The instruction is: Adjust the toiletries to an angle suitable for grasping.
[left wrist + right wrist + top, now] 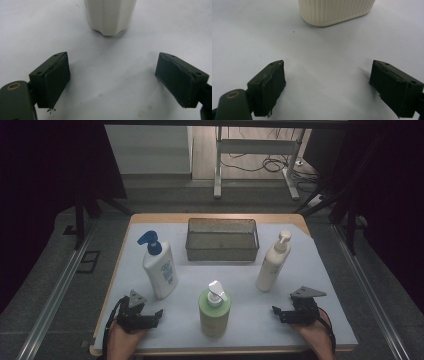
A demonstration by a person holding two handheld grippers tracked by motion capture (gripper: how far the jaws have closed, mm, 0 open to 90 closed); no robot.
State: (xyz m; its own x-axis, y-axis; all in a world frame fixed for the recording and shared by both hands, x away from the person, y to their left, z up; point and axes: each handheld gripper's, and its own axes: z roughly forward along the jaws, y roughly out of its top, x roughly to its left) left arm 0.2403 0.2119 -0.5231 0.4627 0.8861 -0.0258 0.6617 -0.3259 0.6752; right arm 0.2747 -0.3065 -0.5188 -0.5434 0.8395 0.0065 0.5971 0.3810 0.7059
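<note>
The desk (320, 270) is the largest thing: a wooden top covered by a white sheet, with dark grey floor and metal rails on both sides. Behind it, in the lit part of the room, stand the legs of a white frame (217, 170) with cables on a wooden floor.

At the far middle of the desk stands a grey mesh basket (222, 251). In front of it stand three pump bottles, all upright. The white bottle with a blue pump (159, 270) is at the left, slightly tilted in the picture. The cream bottle (272, 265) is at the right. The green bottle with a white pump (215, 312) is in the middle, nearest to the person, and it stands between the two hands.

The left gripper (156, 314) rests low at the near left edge and points toward the green bottle. The right gripper (276, 311) rests at the near right edge and also points inward. Both are near the bottles but touch none of them.

In the left gripper view the fingers (56, 80) stand wide apart with only white sheet between them; ahead is the foot of a pale bottle (110, 17), well apart from them. Its colour looks cream here, so I cannot tell which bottle it is. In the right gripper view the fingers (272, 85) are also wide and hold nothing; ahead is a ribbed pale bottle base (334, 11). These views show small stains on the sheet and worn finger pads, which the high view does not.
</note>
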